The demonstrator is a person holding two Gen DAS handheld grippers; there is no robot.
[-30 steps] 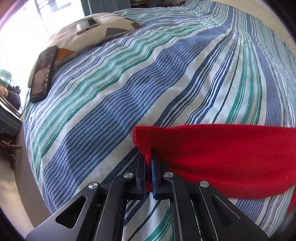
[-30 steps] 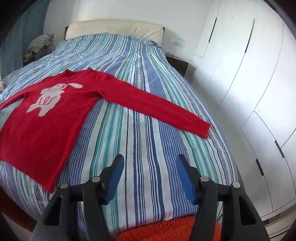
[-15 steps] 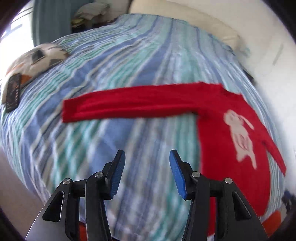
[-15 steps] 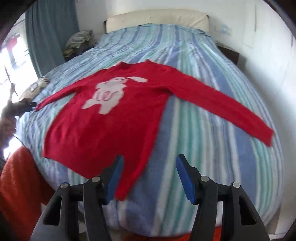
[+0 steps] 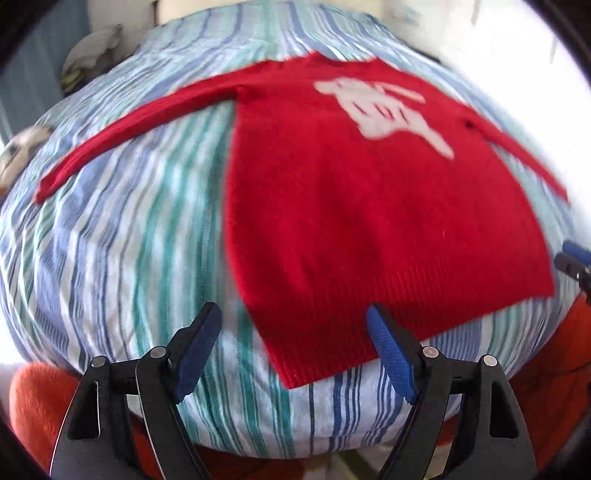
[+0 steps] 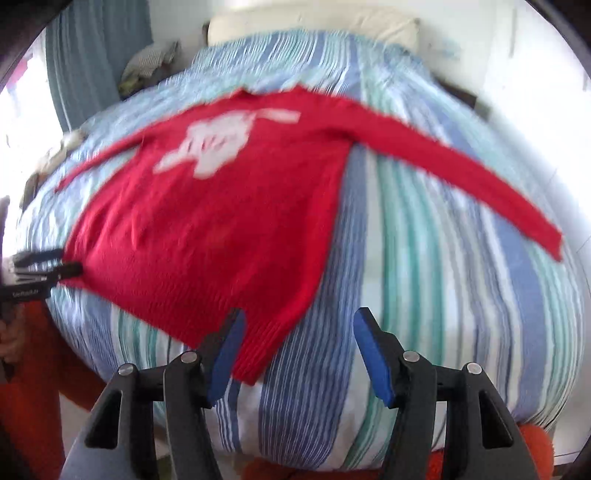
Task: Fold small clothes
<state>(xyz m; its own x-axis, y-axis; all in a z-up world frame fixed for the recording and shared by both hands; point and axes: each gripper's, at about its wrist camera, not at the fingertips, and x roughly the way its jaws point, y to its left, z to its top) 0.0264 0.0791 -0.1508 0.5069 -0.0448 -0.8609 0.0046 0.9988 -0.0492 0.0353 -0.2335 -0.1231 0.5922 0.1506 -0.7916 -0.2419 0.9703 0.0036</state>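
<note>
A red sweater with a white rabbit print lies flat on the striped bed, both sleeves spread out; it also shows in the right wrist view. My left gripper is open and empty, its jaws wide apart just in front of the sweater's lower left hem corner. My right gripper is open and empty in front of the lower right hem corner. The left gripper's tip shows at the left edge of the right wrist view, beside the hem.
The bed has a blue, green and white striped cover. A cream headboard and folded laundry are at the far end. An orange rug lies below the bed's foot. A white wall stands on the right.
My left gripper let go of the left sleeve cuff, opened, and swung round to the sweater's hem. My right gripper swung left from the right sleeve side to the hem's right corner.
</note>
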